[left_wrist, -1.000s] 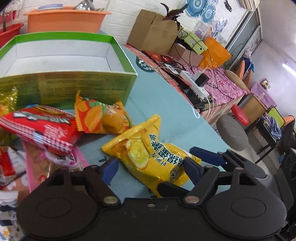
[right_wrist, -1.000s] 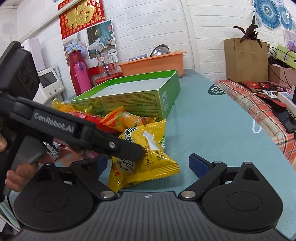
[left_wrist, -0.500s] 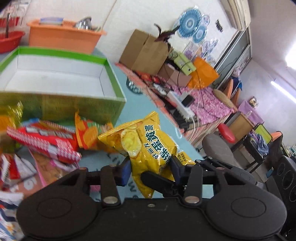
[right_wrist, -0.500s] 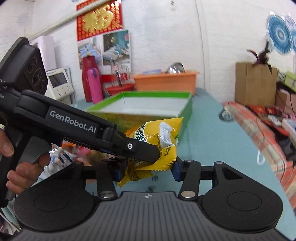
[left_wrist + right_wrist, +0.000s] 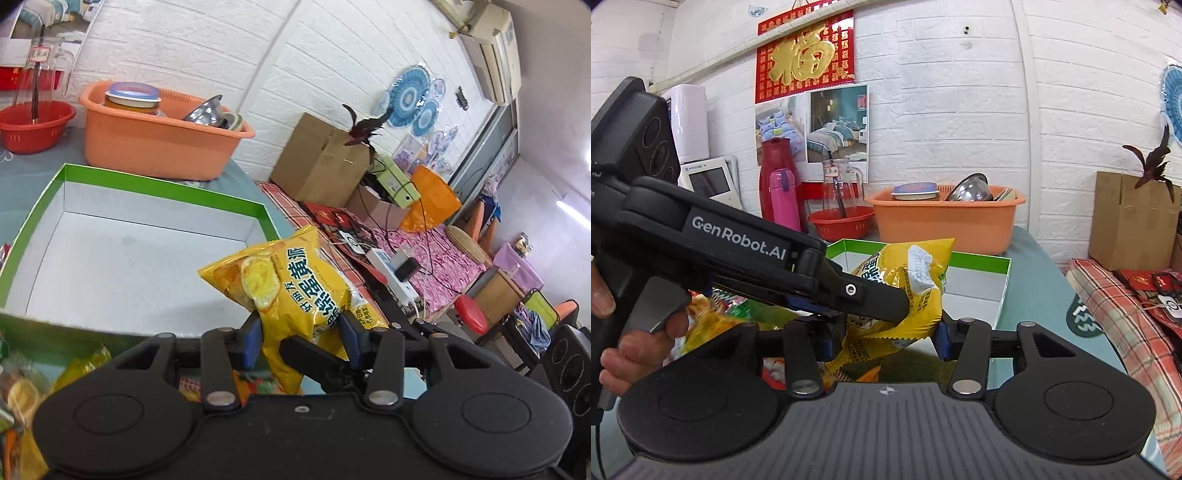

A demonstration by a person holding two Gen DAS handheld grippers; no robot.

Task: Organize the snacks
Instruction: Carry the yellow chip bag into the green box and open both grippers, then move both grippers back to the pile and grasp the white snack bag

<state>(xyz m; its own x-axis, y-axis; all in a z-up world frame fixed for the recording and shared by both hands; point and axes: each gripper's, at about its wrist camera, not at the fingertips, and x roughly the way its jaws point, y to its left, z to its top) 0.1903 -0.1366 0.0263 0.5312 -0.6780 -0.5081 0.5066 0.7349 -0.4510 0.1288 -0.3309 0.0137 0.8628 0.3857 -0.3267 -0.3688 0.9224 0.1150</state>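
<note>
Two close wrist views facing the wall, sharing green box (image 5: 110, 184), orange basin (image 5: 945, 221)

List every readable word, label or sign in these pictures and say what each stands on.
"GenRobot.AI": on the side of the left gripper.
"福": gold on the red wall hanging.
"蛋黄派": large blue characters on the yellow snack bag; its smaller print is unreadable.
Label on the glass pitcher: too blurred.
White sticker on the bag: too small.

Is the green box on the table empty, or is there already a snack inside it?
Empty, as far as visible: the green box shows only its bare white floor. The yellow bag hangs above its corner.
</note>
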